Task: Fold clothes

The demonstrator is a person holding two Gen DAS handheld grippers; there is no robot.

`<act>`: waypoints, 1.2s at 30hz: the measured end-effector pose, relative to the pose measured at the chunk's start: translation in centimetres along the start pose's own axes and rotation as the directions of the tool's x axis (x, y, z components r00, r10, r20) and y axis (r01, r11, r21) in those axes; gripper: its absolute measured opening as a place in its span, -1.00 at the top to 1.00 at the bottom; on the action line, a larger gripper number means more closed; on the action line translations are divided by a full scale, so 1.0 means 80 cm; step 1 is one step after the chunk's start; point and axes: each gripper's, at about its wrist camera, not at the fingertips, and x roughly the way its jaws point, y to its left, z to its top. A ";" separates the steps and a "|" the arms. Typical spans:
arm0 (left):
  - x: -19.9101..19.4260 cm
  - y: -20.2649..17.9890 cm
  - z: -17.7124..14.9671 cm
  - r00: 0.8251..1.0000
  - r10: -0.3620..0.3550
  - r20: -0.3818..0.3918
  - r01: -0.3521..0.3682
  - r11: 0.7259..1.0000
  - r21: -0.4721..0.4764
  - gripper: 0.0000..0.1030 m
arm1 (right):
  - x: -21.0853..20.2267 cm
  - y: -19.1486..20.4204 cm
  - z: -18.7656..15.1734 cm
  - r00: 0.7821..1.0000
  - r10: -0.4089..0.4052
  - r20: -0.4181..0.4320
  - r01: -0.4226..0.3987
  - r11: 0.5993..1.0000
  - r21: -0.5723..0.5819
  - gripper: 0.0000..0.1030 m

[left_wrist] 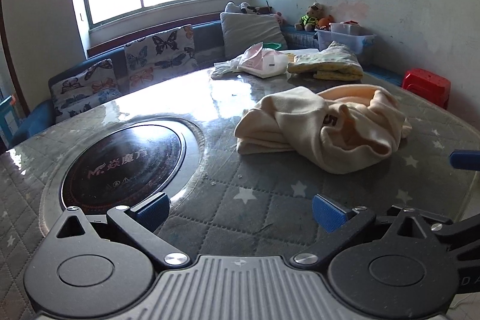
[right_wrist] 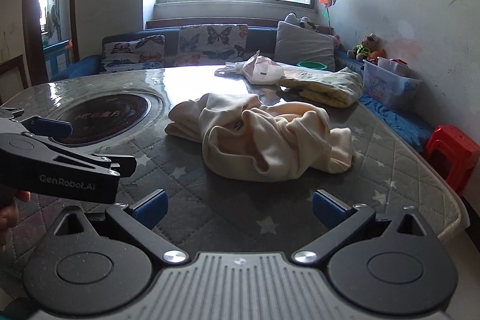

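- Left tongs (left_wrist: 240, 210): nearest the lens in the left wrist view, blue pads spread wide, nothing between them, held above the quilted cover short of the garment. Right tongs (right_wrist: 239, 207): likewise spread wide and empty, on the near side of the same garment.
- Worktop (right_wrist: 390, 170): large, under a grey star-patterned quilted cover, with a round dark cooktop (right_wrist: 106, 116) set into its left part.
- Cream garment (right_wrist: 264, 137): lies crumpled in a heap at mid-worktop, layers bunched and twisted, no clean fold visible. Judgement: this piece is not started; it needs spreading flat before any fold.
- Yellow patterned cloth (right_wrist: 327, 87): at the far right of the worktop, lying in flat layers; appears already folded.
- White-and-pink bundle (right_wrist: 261, 69): at the far edge, loose; whether it is clothing I cannot tell.
- Clear plastic bin (right_wrist: 390, 87): on the bench beyond the worktop, holding small items; contents too indistinct to name.
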 end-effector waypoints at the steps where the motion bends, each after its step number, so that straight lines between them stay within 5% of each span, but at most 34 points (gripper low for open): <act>1: 0.000 -0.001 -0.002 1.000 -0.005 -0.003 0.005 1.000 -0.002 -1.00 | 0.001 0.001 -0.001 1.000 -0.005 -0.001 0.005 1.000 -0.004 -1.00; 36: 0.022 -0.016 -0.013 0.995 0.004 -0.104 0.004 0.997 0.080 -1.00 | 0.022 0.013 -0.018 0.994 -0.059 -0.095 0.065 0.996 0.055 -1.00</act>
